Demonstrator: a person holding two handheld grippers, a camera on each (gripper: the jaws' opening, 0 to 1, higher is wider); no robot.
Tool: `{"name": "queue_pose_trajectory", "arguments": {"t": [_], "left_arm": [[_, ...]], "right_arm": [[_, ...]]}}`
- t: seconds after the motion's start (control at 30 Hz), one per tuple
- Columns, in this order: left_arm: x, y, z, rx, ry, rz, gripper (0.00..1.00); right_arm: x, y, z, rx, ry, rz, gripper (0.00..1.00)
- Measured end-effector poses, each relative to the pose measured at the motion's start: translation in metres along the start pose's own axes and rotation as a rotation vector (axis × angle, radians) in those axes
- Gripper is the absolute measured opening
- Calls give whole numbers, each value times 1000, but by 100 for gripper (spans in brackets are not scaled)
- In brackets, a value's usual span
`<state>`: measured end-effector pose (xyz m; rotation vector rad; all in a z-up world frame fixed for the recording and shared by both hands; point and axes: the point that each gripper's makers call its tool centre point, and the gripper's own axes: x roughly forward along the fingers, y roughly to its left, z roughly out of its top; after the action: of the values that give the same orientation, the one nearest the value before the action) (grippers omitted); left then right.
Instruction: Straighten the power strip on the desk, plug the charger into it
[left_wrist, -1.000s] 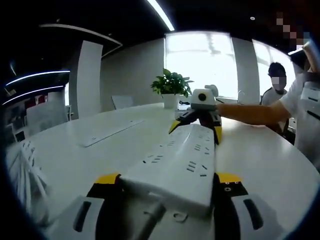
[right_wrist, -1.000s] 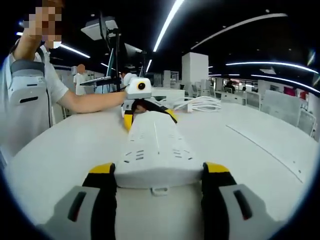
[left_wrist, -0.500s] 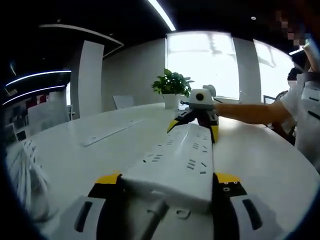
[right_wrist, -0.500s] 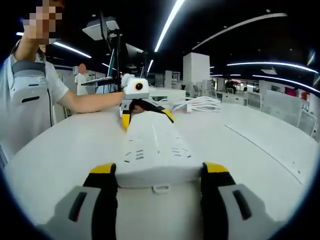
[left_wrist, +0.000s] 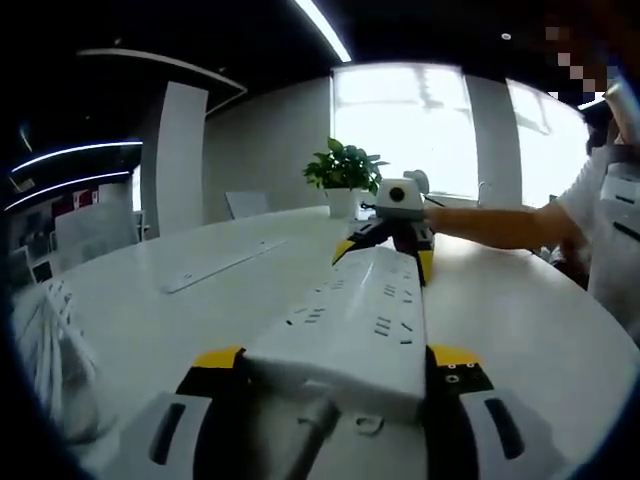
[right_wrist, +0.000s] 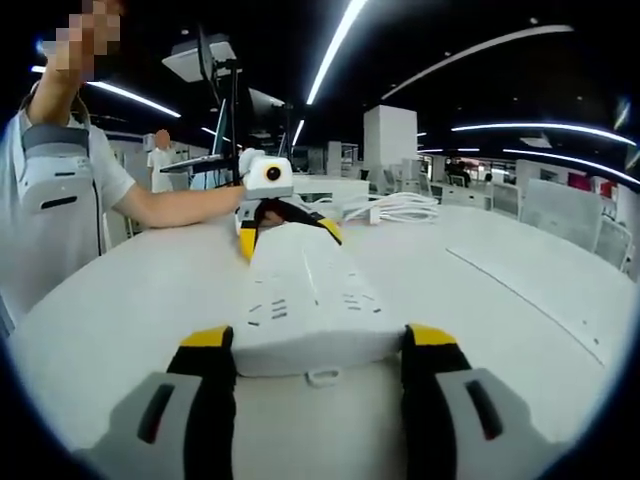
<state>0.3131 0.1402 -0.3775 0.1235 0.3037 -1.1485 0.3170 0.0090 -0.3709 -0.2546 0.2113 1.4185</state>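
Observation:
A long white power strip (left_wrist: 362, 310) lies on the round white table (left_wrist: 150, 320), held at both ends. My left gripper (left_wrist: 335, 360) is shut on its near end in the left gripper view, where the strip's cord (left_wrist: 305, 445) leaves. At the far end there, my right gripper (left_wrist: 385, 242) clamps it. In the right gripper view my right gripper (right_wrist: 318, 338) is shut on the power strip (right_wrist: 305, 285), with the left gripper (right_wrist: 287, 225) at the far end. A coiled white cable (right_wrist: 395, 208) lies beyond it.
A potted plant (left_wrist: 343, 175) stands at the table's far side. A flat white cover strip (left_wrist: 225, 265) is set into the tabletop, also seen as a cover strip (right_wrist: 530, 290). A person (right_wrist: 60, 200) leans over the table, arm (left_wrist: 500, 225) stretched out. White cable (left_wrist: 45, 365) bunches at the left.
The strip's far end has swung slightly left in both views. Both grippers stay clamped on it.

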Motion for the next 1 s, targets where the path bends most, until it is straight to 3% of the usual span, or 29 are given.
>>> {"name": "queue_pose_trajectory", "arguments": {"t": [0.17, 0.33, 0.43, 0.6, 0.7, 0.77, 0.83, 0.9, 1.0], "left_arm": [[1, 1, 1, 5, -1, -9, 73], [-1, 0, 5, 60, -26, 2, 74], [-2, 0, 8, 90, -50, 9, 76], [-7, 5, 20, 55, -113, 13, 81], [-11, 7, 29, 29, -164, 13, 83], [-14, 7, 33, 8, -189, 5, 83], [-16, 8, 38, -17, -214, 2, 83], [-19, 9, 42, -45, -239, -3, 83], [-23, 13, 48, -70, -276, -3, 84]], "right_arm": [[2, 0, -1, 7, 13, -23, 68], [-3, -1, 0, 13, 18, -76, 66], [-19, -5, 5, 22, -21, -154, 64], [-52, -11, 6, 47, -59, -296, 65], [-79, -18, 15, 82, -126, -415, 57], [-100, -25, 13, 213, -145, -493, 51], [-117, -29, 17, 350, -189, -530, 50], [-133, -33, 21, 430, -219, -574, 50], [-153, -33, 21, 485, -213, -652, 50]]}}
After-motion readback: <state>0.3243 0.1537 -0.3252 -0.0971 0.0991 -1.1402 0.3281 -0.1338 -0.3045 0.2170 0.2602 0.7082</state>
